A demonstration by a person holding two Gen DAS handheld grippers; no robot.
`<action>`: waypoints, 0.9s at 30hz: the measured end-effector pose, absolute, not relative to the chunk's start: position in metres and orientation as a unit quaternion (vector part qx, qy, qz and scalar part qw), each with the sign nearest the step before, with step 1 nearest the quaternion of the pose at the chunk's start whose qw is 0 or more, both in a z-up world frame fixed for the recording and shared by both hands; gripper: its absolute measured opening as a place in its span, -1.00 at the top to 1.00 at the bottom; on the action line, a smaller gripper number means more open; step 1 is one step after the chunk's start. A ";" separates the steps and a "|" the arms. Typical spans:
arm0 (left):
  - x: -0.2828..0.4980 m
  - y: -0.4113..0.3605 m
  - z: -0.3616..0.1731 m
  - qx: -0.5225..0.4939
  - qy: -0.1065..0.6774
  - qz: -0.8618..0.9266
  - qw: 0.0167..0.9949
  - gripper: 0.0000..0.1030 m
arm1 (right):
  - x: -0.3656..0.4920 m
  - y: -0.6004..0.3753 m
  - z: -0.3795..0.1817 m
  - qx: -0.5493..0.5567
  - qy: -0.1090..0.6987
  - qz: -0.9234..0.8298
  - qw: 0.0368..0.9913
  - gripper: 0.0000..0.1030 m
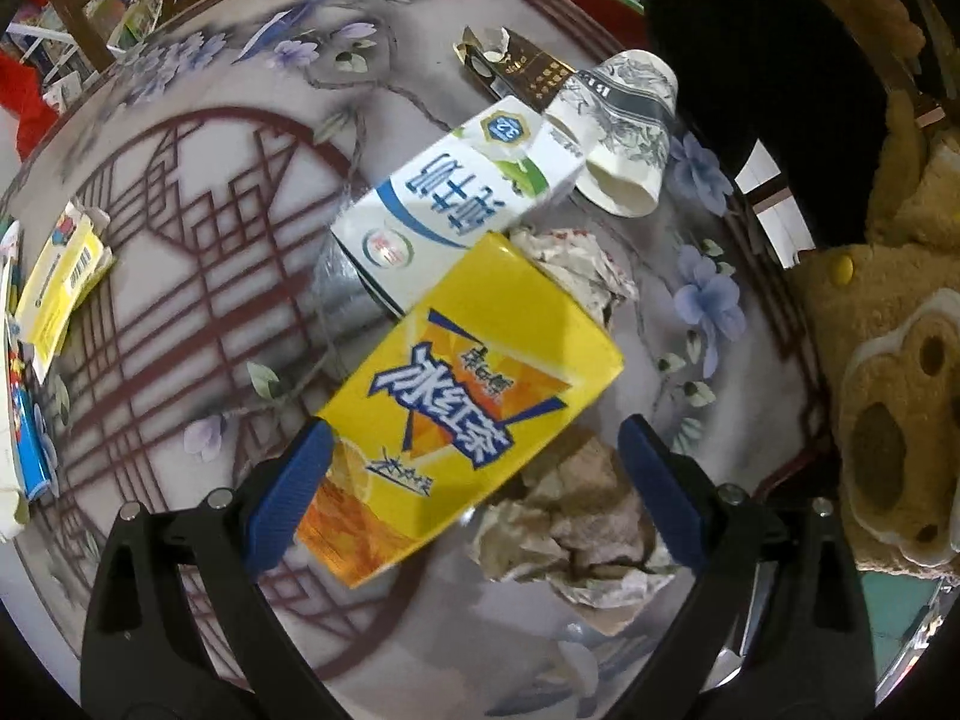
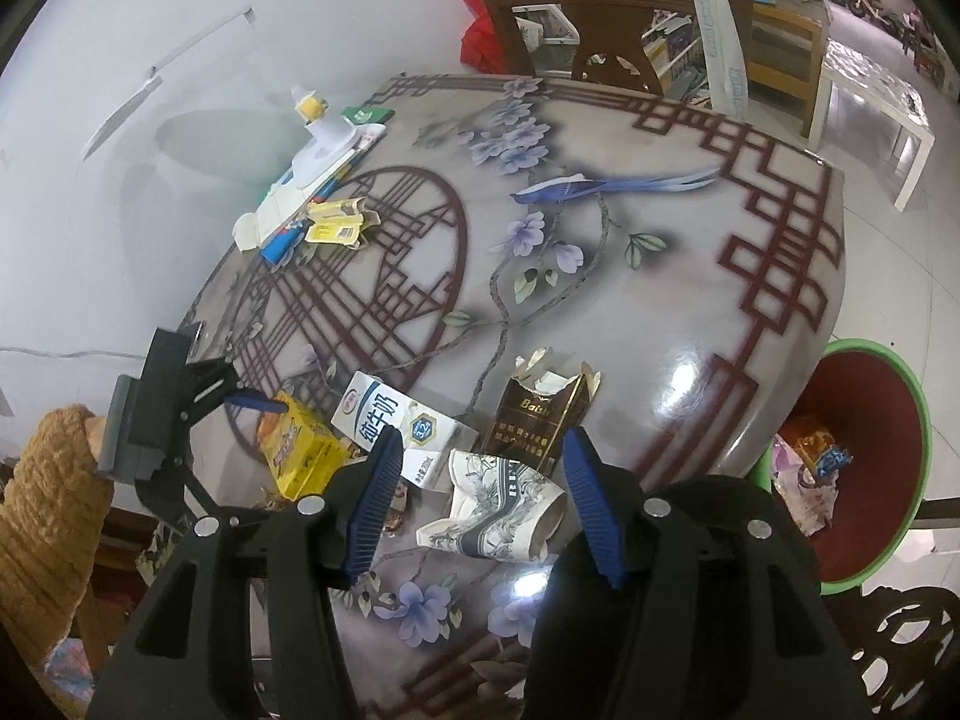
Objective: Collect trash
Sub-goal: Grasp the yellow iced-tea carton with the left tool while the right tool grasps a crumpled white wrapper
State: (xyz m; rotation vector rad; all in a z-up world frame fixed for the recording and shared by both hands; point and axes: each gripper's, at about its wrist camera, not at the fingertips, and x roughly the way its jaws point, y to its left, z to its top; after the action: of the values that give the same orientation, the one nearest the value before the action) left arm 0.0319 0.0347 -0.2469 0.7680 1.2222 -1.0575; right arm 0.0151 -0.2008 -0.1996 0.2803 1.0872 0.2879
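Observation:
A yellow drink carton [image 1: 474,384] lies on the patterned table [image 2: 660,252], between the blue pads of my open left gripper [image 1: 474,480]. The left pad touches its edge and the right pad stands clear. Beyond it lie a white and blue milk carton [image 1: 456,204], crumpled paper [image 1: 576,522], a torn dark cigarette pack [image 2: 534,420] and a crushed paper cup [image 2: 498,510]. My right gripper [image 2: 483,510] hovers open over the cup, pads apart from it. In the right wrist view the left gripper [image 2: 240,414] sits by the yellow carton [image 2: 294,450].
A red bin with a green rim [image 2: 864,462], holding wrappers, stands on the floor right of the table. More small boxes [image 2: 312,192] lie at the table's far left edge. A wooden chair [image 2: 600,18] is behind. A brown fleece sleeve [image 2: 48,510] is at the left.

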 end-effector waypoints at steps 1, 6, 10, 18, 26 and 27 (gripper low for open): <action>0.034 0.033 -0.248 0.338 0.532 -0.460 0.625 -0.85 | 0.015 -0.199 -0.200 0.130 0.514 0.137 0.837 -0.10; 0.043 0.029 -0.248 0.333 0.527 -0.460 0.632 -0.85 | 0.015 -0.189 -0.199 0.121 0.517 0.150 0.834 -0.10; 0.047 0.026 -0.265 0.345 0.536 -0.432 0.638 -0.85 | 0.017 -0.177 -0.201 0.113 0.521 0.166 0.829 -0.10; 0.072 0.073 -0.252 0.192 0.535 -0.325 0.756 -0.60 | 0.018 -0.139 -0.219 0.080 0.543 0.211 0.809 -0.10; 0.087 0.130 -0.245 0.007 0.540 -0.175 0.823 -0.54 | 0.025 -0.088 -0.240 0.017 0.547 0.260 0.795 -0.06; 0.086 0.133 -0.245 -0.004 0.539 -0.170 0.825 -0.54 | 0.028 -0.082 -0.241 0.006 0.543 0.262 0.798 -0.06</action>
State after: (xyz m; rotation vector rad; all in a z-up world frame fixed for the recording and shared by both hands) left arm 0.0860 0.1331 -0.2446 -0.0078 1.1445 -0.3619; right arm 0.0276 -0.0821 -0.2410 0.0121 1.1654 0.5631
